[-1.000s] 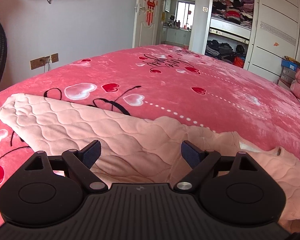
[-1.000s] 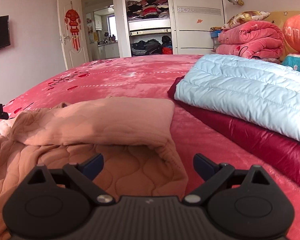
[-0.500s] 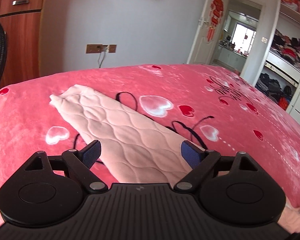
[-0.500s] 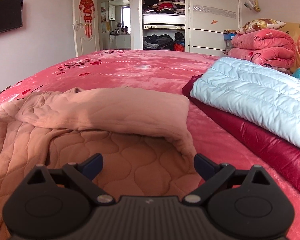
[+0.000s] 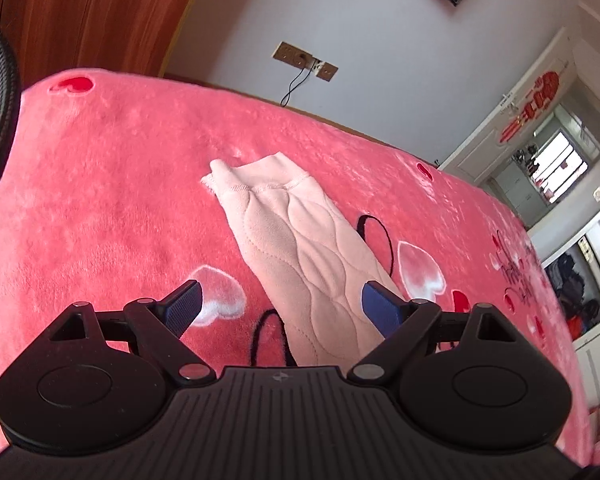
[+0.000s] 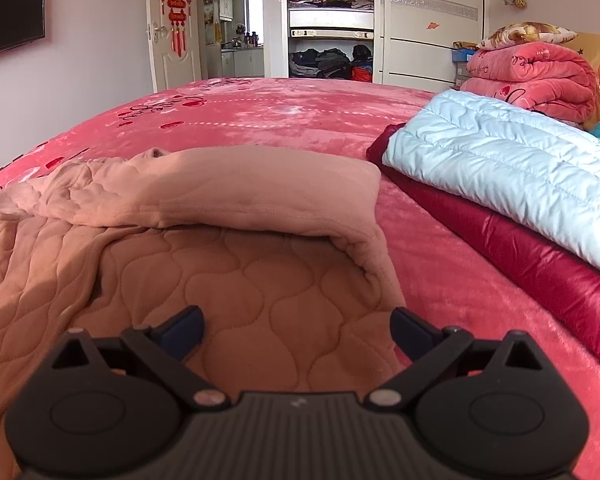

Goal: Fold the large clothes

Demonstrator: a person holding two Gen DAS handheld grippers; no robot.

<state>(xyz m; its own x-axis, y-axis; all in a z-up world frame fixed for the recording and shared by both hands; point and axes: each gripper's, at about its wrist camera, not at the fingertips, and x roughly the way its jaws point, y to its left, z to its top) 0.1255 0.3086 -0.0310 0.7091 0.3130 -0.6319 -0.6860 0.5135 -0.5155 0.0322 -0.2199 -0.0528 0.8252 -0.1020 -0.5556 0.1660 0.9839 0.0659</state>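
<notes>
A pale pink quilted garment lies on the pink bed. In the left wrist view one long sleeve [image 5: 300, 256] stretches away from me, its ribbed cuff [image 5: 256, 176] at the far end. My left gripper [image 5: 282, 306] hangs open above the sleeve, nothing between its fingers. In the right wrist view the garment's body [image 6: 204, 280] lies spread out, with one part [image 6: 240, 188] folded back over it. My right gripper [image 6: 296, 330] hovers open over the quilted fabric near its right edge, holding nothing.
A pale blue padded coat [image 6: 508, 168] lies on a dark red one [image 6: 520, 264] at the right. Folded pink blankets [image 6: 532, 76] are stacked behind. The bed's edge [image 5: 228, 88] lies beyond the cuff, with a wall socket and cable [image 5: 304, 62]. An open wardrobe [image 6: 328, 20] stands far back.
My left gripper has swung left along the sleeve toward its cuff and tilted. My right gripper has moved slightly closer to the garment's body. Both stayed open.
</notes>
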